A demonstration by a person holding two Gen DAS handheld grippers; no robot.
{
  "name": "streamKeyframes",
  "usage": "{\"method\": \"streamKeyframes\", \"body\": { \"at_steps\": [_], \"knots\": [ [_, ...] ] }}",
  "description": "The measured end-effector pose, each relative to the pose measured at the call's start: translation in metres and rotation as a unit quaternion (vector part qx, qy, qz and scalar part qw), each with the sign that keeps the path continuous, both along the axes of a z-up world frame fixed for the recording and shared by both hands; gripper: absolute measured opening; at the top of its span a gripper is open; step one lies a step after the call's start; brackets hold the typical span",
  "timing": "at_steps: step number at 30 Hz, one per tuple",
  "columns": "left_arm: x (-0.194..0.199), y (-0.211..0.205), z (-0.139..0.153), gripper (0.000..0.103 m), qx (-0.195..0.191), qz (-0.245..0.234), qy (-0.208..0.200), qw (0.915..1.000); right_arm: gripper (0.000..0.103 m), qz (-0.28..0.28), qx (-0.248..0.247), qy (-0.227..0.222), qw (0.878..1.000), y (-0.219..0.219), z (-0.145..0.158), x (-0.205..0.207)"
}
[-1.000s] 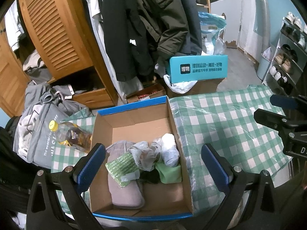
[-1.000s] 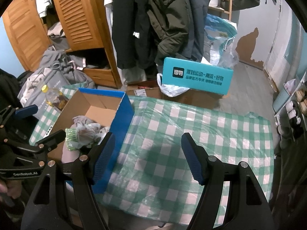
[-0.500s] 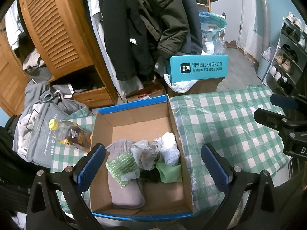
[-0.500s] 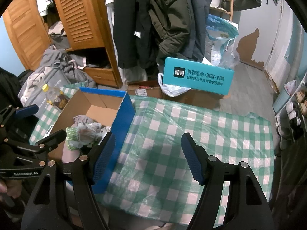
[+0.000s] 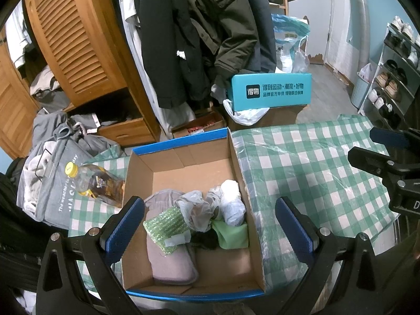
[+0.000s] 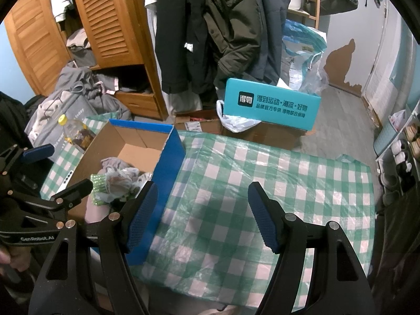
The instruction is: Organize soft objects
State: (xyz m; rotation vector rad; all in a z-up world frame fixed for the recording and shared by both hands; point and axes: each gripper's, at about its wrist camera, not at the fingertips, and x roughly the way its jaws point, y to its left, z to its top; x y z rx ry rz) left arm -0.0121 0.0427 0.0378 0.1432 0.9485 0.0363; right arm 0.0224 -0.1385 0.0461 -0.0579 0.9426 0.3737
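Left gripper (image 5: 210, 225) gapes wide, empty, above cardboard box (image 5: 183, 157) of soft items. Right gripper (image 6: 203, 215) wide apart, empty, over checkered counter (image 6: 262, 178).

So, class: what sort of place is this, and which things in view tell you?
Most likely a lived-in bedroom or entry area of a home. Coats hang beside a wooden louvred wardrobe, a shoe rack stands by the wall, and a checked cloth covers the work surface.
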Motion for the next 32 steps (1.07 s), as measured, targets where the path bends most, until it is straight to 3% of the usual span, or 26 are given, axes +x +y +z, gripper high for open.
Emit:
{"method": "streamKeyframes", "body": {
  "at_steps": [32],
  "knots": [
    [-0.0041, 0.0005, -0.0010, 0.101, -0.003, -0.001, 0.002, 1.0000, 0.071, 0.000, 0.000, 0.000, 1.000, 0.0008, 0.0008, 0.0003]
  ]
}}
